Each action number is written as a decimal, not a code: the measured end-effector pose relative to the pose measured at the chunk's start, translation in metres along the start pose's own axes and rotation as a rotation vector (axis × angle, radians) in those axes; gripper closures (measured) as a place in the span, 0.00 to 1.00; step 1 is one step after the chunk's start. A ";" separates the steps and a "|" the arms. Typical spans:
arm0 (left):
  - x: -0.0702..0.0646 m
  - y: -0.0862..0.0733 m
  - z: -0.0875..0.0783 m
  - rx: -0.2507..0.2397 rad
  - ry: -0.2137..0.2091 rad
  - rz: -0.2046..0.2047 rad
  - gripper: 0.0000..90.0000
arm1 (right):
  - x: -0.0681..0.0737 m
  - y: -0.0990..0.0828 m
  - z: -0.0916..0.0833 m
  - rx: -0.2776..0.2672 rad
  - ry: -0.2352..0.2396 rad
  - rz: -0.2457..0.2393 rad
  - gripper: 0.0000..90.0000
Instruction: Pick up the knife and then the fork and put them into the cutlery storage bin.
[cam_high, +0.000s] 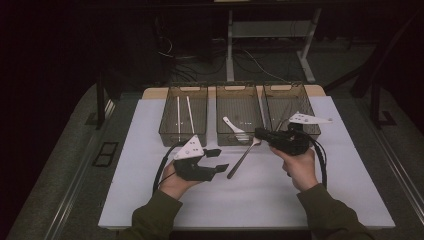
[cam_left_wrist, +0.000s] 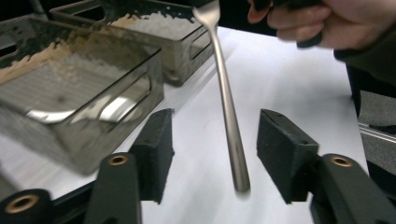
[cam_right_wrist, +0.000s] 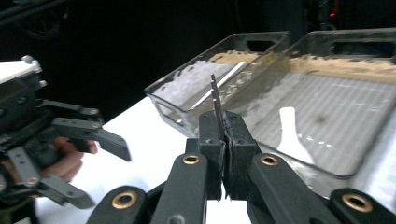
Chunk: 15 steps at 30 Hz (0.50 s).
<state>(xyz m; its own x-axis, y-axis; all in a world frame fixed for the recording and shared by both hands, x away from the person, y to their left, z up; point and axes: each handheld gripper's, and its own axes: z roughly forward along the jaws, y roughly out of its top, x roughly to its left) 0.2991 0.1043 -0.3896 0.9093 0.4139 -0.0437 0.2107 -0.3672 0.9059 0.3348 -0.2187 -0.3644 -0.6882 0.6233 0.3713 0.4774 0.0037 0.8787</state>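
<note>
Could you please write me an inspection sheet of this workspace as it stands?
Surface: white table top, bare in front.
Job's things: metal fork held off the table near its tines; three clear bins in a row at the back.
Clutter: two white sticks in the left bin, white spoon in the middle one.
Grippers: right tool shut on the fork; left tool open, pads either side of the handle without touching.
Cables: a black cable loops from each tool.
Surroundings: dark room, desk legs and floor wires behind.
</note>
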 end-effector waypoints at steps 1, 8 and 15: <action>0.001 -0.003 -0.003 0.002 0.004 -0.006 0.45 | -0.003 0.002 -0.003 -0.001 -0.010 -0.007 0.97; 0.006 -0.026 -0.029 0.023 0.059 -0.036 0.36 | -0.035 0.025 -0.037 -0.065 -0.103 0.011 0.97; 0.011 -0.047 -0.055 0.031 0.114 -0.078 0.28 | -0.070 0.052 -0.078 -0.141 -0.214 0.037 0.97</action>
<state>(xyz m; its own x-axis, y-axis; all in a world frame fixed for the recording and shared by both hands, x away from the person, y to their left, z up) 0.2795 0.1718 -0.4096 0.8434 0.5336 -0.0635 0.2916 -0.3553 0.8881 0.3655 -0.3231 -0.3212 -0.5333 0.7723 0.3452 0.4085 -0.1222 0.9045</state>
